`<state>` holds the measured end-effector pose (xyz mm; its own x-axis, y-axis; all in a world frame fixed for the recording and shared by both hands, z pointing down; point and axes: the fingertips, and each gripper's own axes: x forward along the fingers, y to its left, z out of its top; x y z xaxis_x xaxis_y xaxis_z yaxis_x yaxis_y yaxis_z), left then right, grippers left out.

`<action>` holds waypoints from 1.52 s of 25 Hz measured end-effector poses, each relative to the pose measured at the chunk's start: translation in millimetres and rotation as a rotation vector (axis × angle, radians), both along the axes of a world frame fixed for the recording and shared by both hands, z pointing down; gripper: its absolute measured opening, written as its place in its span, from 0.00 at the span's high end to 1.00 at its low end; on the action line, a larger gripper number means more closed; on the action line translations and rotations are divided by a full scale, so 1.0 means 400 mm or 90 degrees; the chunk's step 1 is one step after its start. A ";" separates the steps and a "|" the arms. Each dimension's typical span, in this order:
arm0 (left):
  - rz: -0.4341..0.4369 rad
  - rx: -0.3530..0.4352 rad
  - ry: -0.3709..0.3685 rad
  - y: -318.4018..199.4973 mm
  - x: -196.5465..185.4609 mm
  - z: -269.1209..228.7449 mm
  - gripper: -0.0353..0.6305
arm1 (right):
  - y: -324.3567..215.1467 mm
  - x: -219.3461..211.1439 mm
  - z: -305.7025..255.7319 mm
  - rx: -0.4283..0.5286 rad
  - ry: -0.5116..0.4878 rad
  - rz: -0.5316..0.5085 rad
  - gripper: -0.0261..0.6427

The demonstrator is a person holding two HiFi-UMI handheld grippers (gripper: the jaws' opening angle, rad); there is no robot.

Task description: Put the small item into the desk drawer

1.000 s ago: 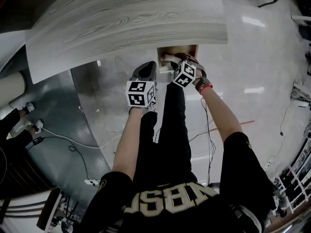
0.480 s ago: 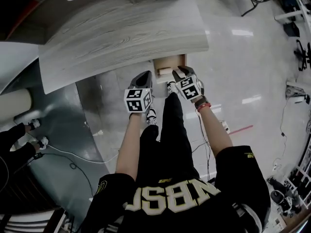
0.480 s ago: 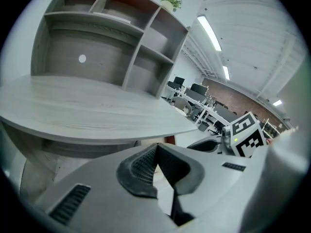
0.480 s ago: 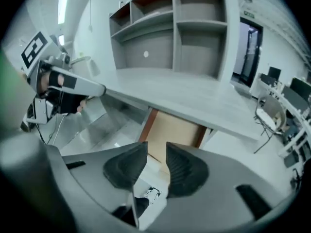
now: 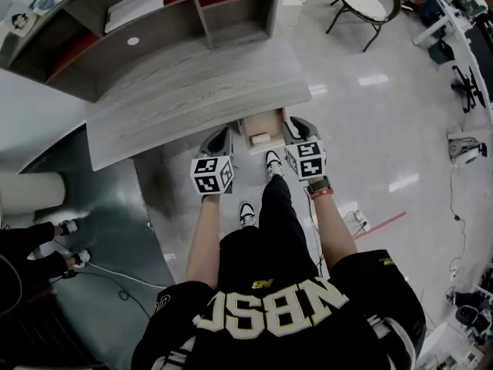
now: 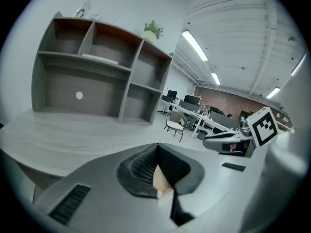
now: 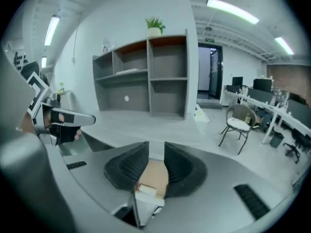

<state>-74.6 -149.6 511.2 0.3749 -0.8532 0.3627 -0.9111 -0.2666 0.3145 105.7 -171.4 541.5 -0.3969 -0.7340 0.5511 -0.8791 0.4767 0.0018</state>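
The desk drawer (image 5: 263, 122) stands pulled out under the front edge of the grey wood desk (image 5: 192, 91). A small pale item (image 5: 260, 138) lies inside it, and shows below the jaws in the right gripper view (image 7: 146, 189). My right gripper (image 5: 294, 124) hovers at the drawer's right side; its jaws (image 7: 156, 152) are closing, a gap still between them and nothing held. My left gripper (image 5: 219, 134) hangs left of the drawer with its jaws (image 6: 156, 147) shut and empty.
A grey shelf unit (image 5: 154, 14) stands on the back of the desk. A chair (image 5: 363, 3) sits beyond on the shiny floor. My shoes (image 5: 273, 160) stand just before the drawer. Another person's feet (image 5: 68, 227) and a cable (image 5: 115, 284) lie left.
My right gripper has drawn back from over the drawer to its right side, leaving the small item inside. My left gripper has shifted a little left, and the view has pulled back.
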 end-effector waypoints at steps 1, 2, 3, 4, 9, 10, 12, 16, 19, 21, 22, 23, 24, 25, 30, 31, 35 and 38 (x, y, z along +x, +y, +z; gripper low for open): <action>0.000 0.012 -0.001 0.006 -0.003 -0.032 0.92 | 0.007 0.001 -0.044 0.020 -0.015 0.014 0.80; -0.002 0.025 -0.002 0.012 -0.007 -0.067 0.92 | 0.013 0.001 -0.088 0.040 -0.028 0.025 0.81; -0.005 0.040 -0.004 0.017 -0.012 -0.105 0.92 | 0.020 0.000 -0.129 0.059 -0.038 0.033 0.81; -0.006 0.057 -0.006 0.022 -0.016 -0.143 0.92 | 0.025 -0.002 -0.168 0.076 -0.045 0.038 0.81; -0.003 0.153 -0.042 0.034 -0.024 -0.314 0.92 | 0.048 0.005 -0.327 0.149 -0.081 0.073 0.84; -0.002 0.173 -0.050 0.036 -0.022 -0.344 0.92 | 0.050 0.011 -0.356 0.163 -0.089 0.081 0.84; -0.004 0.204 -0.061 0.052 -0.020 -0.394 0.92 | 0.063 0.024 -0.407 0.189 -0.096 0.092 0.85; -0.020 0.235 -0.062 0.108 -0.027 -0.452 0.92 | 0.111 0.041 -0.474 0.220 -0.098 0.101 0.87; -0.025 0.257 -0.070 0.126 -0.029 -0.485 0.92 | 0.136 0.056 -0.507 0.238 -0.107 0.112 0.89; -0.031 0.270 -0.073 0.136 -0.034 -0.505 0.92 | 0.150 0.064 -0.519 0.246 -0.113 0.119 0.90; -0.035 0.276 -0.074 0.140 -0.036 -0.513 0.92 | 0.156 0.066 -0.523 0.249 -0.113 0.121 0.91; -0.039 0.281 -0.075 0.143 -0.039 -0.519 0.92 | 0.162 0.068 -0.526 0.252 -0.113 0.121 0.91; -0.042 0.285 -0.075 0.147 -0.042 -0.523 0.92 | 0.168 0.069 -0.528 0.254 -0.113 0.122 0.91; -0.045 0.288 -0.074 0.150 -0.044 -0.525 0.92 | 0.174 0.070 -0.529 0.255 -0.115 0.122 0.92; -0.051 0.303 -0.067 0.152 -0.048 -0.545 0.92 | 0.184 0.072 -0.550 0.271 -0.123 0.125 0.95; -0.051 0.306 -0.066 0.150 -0.047 -0.549 0.92 | 0.182 0.073 -0.555 0.274 -0.123 0.125 0.95; -0.048 0.312 -0.065 0.143 -0.038 -0.557 0.92 | 0.173 0.077 -0.564 0.280 -0.125 0.125 0.95; -0.044 0.312 -0.064 0.132 -0.034 -0.556 0.92 | 0.160 0.076 -0.563 0.278 -0.129 0.124 0.95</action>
